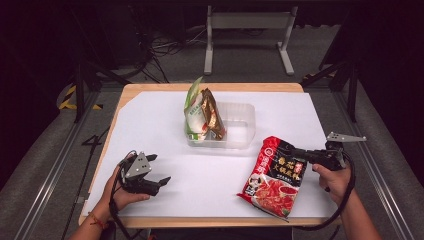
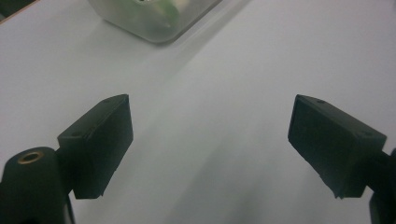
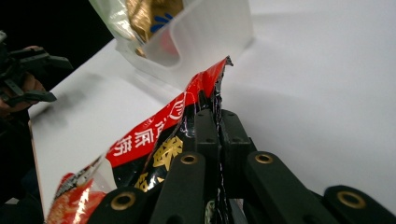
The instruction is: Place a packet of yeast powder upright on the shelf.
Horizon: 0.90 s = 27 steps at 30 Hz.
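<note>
**Right gripper pinches the red packet; left gripper waits spread wide**

I'm looking down on the table (image 1: 150, 150), its white top running from the wooden edge nearest me to the far edge. Biggest thing on it: the red packet (image 1: 275, 175), at about 4 o'clock from the table's middle, printed with large yellow characters and a food picture. Its low corner touches the white top near the front edge, and its upper end tilts up toward 1 o'clock.

Next down in size, the clear tray (image 1: 240, 127) sits at 12 o'clock from the middle, just beyond the red packet's raised end. Two packets stand upright in its left part, leaning together: a green-and-white packet (image 1: 194, 112) and a brown packet (image 1: 212, 115) touching its right side.

Now the tools. My right gripper (image 1: 292, 150) is at 3 o'clock, pointing toward 9 o'clock, jaws pressed together on the red packet's upper edge; in the right gripper view the black jaws meet with the crinkled foil edge (image 3: 205, 100) pinched between them, tray wall just beyond.

My left gripper (image 1: 157, 169) rests at 8 o'clock, well apart from everything, jaws spread wide with bare white table between them. In the left gripper view a corner of the clear tray (image 2: 154, 23) sits at 11 o'clock.
</note>
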Each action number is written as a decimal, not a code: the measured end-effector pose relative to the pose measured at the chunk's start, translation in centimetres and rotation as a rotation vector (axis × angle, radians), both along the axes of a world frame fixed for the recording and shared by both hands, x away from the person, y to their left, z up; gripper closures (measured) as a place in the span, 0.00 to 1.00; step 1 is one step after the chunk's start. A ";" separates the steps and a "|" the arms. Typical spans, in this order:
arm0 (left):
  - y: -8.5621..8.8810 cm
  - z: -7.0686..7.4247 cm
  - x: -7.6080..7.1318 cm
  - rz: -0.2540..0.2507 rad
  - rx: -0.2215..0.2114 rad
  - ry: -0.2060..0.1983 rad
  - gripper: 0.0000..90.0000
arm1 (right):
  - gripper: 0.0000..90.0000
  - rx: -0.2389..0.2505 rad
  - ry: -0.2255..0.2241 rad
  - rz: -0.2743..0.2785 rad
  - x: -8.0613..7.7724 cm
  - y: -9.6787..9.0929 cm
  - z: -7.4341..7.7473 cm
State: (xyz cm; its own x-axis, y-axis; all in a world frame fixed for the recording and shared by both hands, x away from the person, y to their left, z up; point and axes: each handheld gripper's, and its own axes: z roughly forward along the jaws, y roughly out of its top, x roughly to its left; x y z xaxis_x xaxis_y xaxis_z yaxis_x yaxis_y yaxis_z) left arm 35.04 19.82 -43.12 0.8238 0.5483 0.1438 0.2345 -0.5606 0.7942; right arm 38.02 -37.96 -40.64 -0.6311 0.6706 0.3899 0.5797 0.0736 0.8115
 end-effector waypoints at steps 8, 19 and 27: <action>0.4 0.1 0.0 0.013 -0.012 -0.006 0.16 | 0.98 -0.068 -0.089 -0.008 -1.4 1.7 2.7; 0.9 0.1 0.4 0.024 -0.037 0.003 0.16 | 0.99 -0.081 -0.186 -0.003 -2.5 2.7 5.3; 1.1 0.1 0.4 0.025 -0.048 0.005 0.16 | 0.99 -0.107 -0.257 -0.001 -3.6 3.7 7.0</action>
State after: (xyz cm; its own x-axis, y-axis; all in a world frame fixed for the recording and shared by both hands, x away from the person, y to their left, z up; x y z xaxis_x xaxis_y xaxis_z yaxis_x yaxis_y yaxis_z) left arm 35.45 20.91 -43.01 0.8105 0.5748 0.1124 0.2523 -0.5158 0.8187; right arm 34.47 -34.28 -33.61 -0.6997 0.6997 0.1442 0.3557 0.1662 0.9197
